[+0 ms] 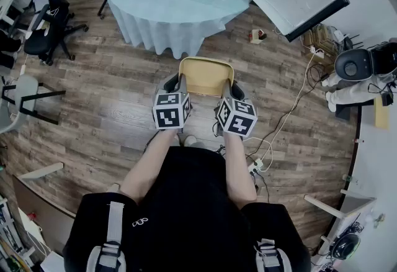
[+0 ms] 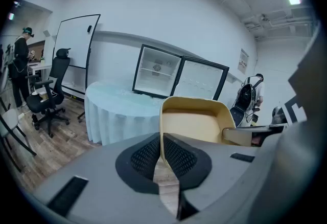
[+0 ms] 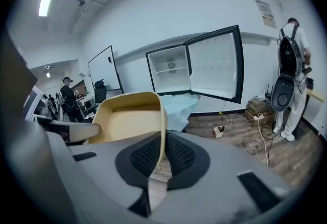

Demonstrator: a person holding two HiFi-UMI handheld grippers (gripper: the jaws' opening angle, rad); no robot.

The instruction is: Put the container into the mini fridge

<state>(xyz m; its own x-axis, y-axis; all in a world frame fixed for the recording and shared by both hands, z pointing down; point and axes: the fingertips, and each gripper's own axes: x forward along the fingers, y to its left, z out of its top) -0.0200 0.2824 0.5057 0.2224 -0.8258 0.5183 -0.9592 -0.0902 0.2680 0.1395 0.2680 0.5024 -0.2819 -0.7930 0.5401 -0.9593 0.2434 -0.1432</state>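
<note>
The left gripper's (image 2: 162, 155) black mesh pads (image 2: 145, 155) are clamped on the thin left wall of the container (image 2: 193, 127). The right gripper (image 3: 163, 155) is pinched the same way on the right wall. The container is a smooth tan tub with rounded corners and nothing inside. It hangs between the two grippers over the wood-plank floor (image 1: 111, 109), just in front of the person and short of the table (image 1: 167, 4). A strip of bare floor lies between the tub's far rim and the table's pale blue cloth, which falls in folds. On the table the fridge (image 3: 171, 69) stands with its door (image 3: 214, 64) swung wide, showing a white inside with a shelf. Cables (image 1: 291, 109) trail on the right and a chair (image 1: 43, 16) stands well to the left.
</note>
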